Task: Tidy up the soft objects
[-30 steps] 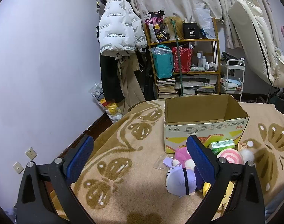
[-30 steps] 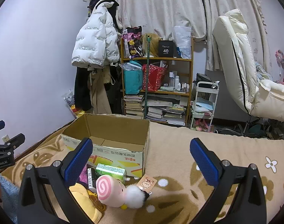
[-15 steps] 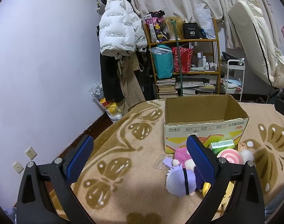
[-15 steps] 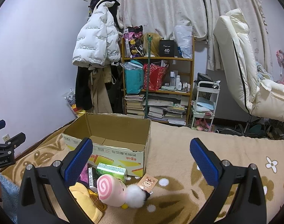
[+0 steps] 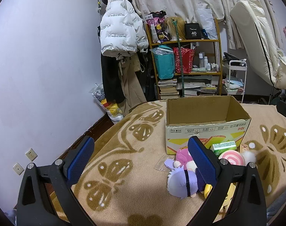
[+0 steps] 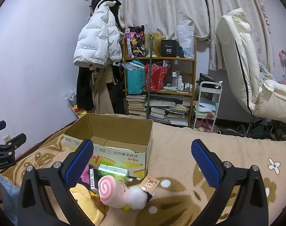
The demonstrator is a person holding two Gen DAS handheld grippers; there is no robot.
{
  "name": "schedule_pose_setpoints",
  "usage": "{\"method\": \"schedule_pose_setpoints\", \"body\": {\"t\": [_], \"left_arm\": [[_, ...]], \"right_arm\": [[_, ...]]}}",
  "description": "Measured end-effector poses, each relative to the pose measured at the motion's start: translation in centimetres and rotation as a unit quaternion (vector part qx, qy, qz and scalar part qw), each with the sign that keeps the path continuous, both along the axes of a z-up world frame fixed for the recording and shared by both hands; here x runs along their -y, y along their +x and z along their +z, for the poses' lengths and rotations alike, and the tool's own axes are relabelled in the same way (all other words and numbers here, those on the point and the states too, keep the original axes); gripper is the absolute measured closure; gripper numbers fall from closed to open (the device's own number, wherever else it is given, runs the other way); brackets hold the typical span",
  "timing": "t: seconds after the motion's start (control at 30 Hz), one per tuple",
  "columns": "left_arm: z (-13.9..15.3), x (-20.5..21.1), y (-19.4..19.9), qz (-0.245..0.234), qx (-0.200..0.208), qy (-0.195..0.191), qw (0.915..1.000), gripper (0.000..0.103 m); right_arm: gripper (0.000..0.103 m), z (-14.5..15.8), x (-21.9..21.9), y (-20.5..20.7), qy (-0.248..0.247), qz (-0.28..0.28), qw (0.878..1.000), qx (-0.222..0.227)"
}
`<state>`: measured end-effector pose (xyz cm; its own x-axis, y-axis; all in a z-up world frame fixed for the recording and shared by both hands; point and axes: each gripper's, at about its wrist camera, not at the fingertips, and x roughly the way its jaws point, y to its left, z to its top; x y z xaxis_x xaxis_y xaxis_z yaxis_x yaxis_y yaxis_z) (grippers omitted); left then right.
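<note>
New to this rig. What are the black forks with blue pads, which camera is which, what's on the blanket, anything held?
No robot arm: a person carries two handheld grippers, each with a fisheye camera looking along its fingers. The left gripper and right gripper are both open and hold nothing. On the tan patterned blanket stands an open cardboard box, seemingly empty. In front of it lie a purple plush doll, a pink swirl plush, a yellow plush and a green carton.

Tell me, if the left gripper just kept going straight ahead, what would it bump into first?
Probably the patterned blanket just left of the cardboard box; the left gripper is open and holds nothing. Depth is hard to judge through the fisheye.
</note>
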<state>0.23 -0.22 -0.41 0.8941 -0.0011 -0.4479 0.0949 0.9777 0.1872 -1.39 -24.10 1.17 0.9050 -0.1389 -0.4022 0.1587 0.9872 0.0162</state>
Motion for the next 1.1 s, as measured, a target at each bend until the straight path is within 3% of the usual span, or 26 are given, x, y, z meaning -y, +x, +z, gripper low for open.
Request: {"method": "schedule_pose_setpoints", "body": {"t": [1.1], "left_arm": [[-0.04, 0.00, 0.00, 0.000, 0.000, 0.001, 1.0000, 0.004]], "right_arm": [[0.000, -0.12, -0.05, 0.01, 0.000, -0.001, 1.000, -0.001]]}}
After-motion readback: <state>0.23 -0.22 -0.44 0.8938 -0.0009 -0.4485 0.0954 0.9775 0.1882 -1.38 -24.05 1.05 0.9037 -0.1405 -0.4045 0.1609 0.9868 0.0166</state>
